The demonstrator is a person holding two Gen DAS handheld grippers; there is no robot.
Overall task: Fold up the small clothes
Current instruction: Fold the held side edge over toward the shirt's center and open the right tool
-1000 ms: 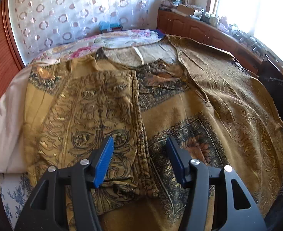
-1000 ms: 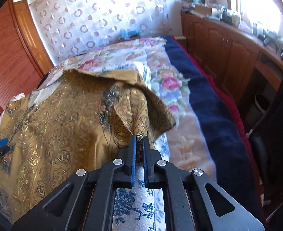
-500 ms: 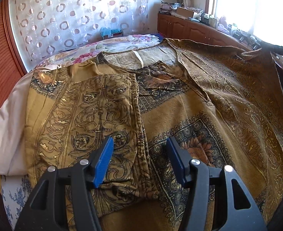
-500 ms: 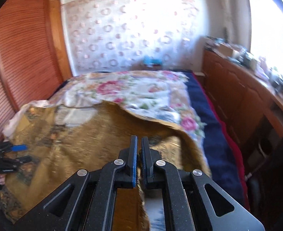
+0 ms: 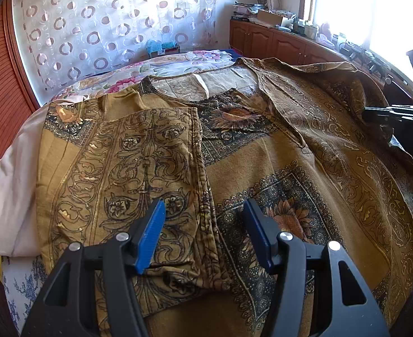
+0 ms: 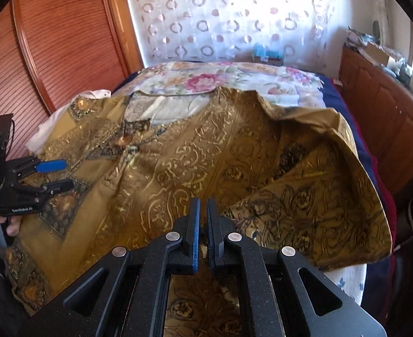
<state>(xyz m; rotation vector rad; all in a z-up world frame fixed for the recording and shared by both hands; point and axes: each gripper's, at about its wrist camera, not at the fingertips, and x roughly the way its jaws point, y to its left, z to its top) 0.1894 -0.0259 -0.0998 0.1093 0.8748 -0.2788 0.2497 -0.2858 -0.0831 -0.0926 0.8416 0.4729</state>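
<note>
A gold patterned garment lies spread over the bed, its left side panel folded inward. My left gripper hovers open just above the folded panel's inner edge, with nothing between its blue pads. My right gripper is shut on the garment's right side. That side is lifted off the bed and billows in a loose flap over the garment's middle. In the right wrist view the left gripper shows at the far left, open. In the left wrist view the right gripper shows at the right edge.
A floral bedspread covers the bed's far half, with a navy blanket along its right side. Wooden cabinets line the right wall. A wooden slatted door stands at the left. A white cloth lies under the garment's left edge.
My right gripper has carried the garment's right side up and leftward across the bed, so the flap now hangs over the middle. The left gripper has stayed open in place.
</note>
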